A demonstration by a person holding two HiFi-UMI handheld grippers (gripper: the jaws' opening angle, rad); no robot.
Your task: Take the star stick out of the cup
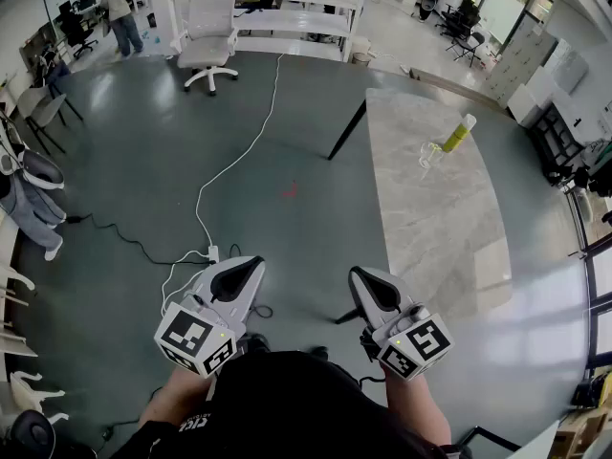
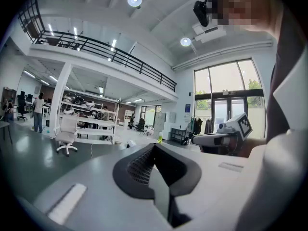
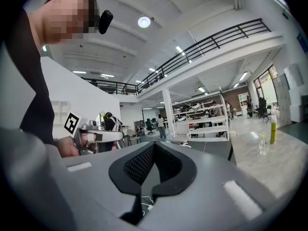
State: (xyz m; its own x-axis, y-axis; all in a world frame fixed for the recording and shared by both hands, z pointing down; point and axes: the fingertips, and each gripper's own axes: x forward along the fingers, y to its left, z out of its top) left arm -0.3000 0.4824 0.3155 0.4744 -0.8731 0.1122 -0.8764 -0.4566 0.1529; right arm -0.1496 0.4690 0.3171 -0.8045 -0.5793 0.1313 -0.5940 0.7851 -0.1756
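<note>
Left gripper (image 1: 247,268) and right gripper (image 1: 364,280) are held shut, empty; cup (image 1: 427,157) could be toppled if star stick (image 1: 457,134) is dragged sideways.

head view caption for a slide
Grey left gripper and right gripper held shut, away from the yellow-green stick in the clear cup on the pale marble table

No readable text (any view).
</note>
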